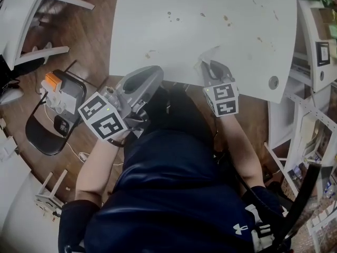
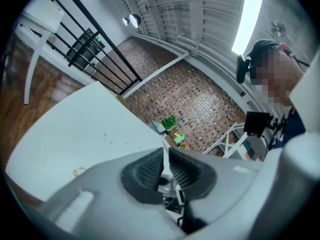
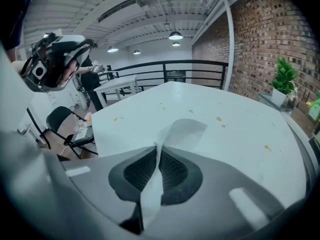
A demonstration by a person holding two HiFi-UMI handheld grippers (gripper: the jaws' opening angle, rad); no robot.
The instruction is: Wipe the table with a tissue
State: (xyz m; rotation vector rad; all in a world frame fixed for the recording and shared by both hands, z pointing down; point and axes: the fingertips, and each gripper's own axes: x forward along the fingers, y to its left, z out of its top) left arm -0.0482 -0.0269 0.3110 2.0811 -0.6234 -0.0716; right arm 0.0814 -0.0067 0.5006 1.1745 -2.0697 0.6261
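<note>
while your right gripper (image 3: pixel 159 154) clamps the tissue (image 3: pixel 184 130) over the spotted table's (image 3: pixel 245 109) near edge, your left gripper (image 2: pixel 166 156) hangs empty, jaws slightly apart.

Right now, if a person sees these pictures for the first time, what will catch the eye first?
First, the white tissue pinched in the right gripper, held over the near edge of the white table. Next, the small brown stains scattered over the tabletop. The left gripper is empty, its jaws only slightly apart.
</note>
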